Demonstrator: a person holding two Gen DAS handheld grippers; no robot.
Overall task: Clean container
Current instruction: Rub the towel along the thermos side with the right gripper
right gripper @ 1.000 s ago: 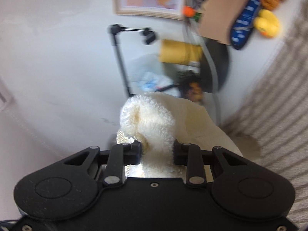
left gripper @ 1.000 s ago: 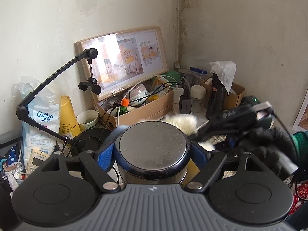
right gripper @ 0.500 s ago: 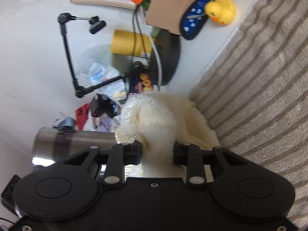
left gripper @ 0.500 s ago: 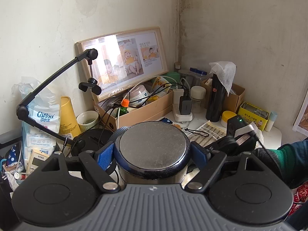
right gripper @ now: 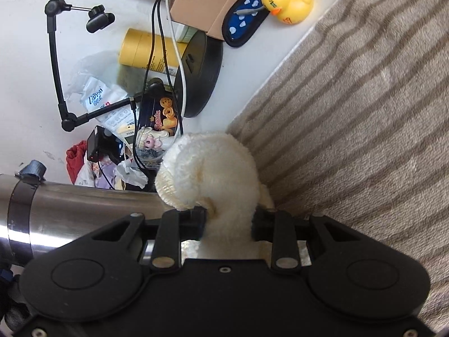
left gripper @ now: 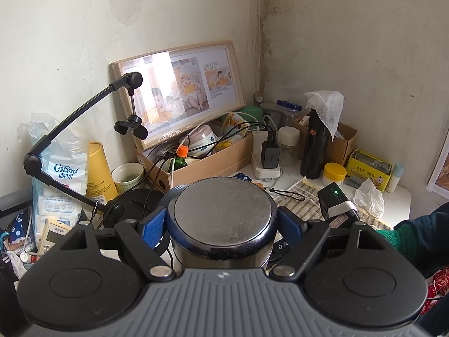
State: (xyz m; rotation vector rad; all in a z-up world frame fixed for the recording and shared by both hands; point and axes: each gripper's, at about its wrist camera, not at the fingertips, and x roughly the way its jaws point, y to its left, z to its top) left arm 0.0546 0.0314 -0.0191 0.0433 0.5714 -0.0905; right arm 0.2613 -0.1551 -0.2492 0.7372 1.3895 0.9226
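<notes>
A steel container (left gripper: pixel 221 213) shows its flat round base in the left wrist view, and my left gripper (left gripper: pixel 221 229) is shut on it with blue pads on both sides. In the right wrist view the same container (right gripper: pixel 81 210) lies sideways as a long shiny cylinder at the left. My right gripper (right gripper: pixel 228 220) is shut on a fluffy cream cloth (right gripper: pixel 213 174), which bulges out beyond the fingers and rests against the container's side. The right gripper's body (left gripper: pixel 336 205) appears low at the right of the left wrist view, beside a green sleeve (left gripper: pixel 404 238).
A striped beige towel (right gripper: pixel 350 112) covers the white table. Clutter crowds the back: a cardboard box (left gripper: pixel 202 160), a photo frame (left gripper: pixel 179 95), a black jointed stand (left gripper: pixel 73 123), a yellow tube (left gripper: pixel 99 168), a black bottle (left gripper: pixel 315 146), a yellow tin (left gripper: pixel 367 168), a rubber duck (right gripper: pixel 289 0).
My right gripper has sunk with the cloth from above the container's base down beside its body. The container's side has come into the right wrist view. The left gripper has stayed still.
</notes>
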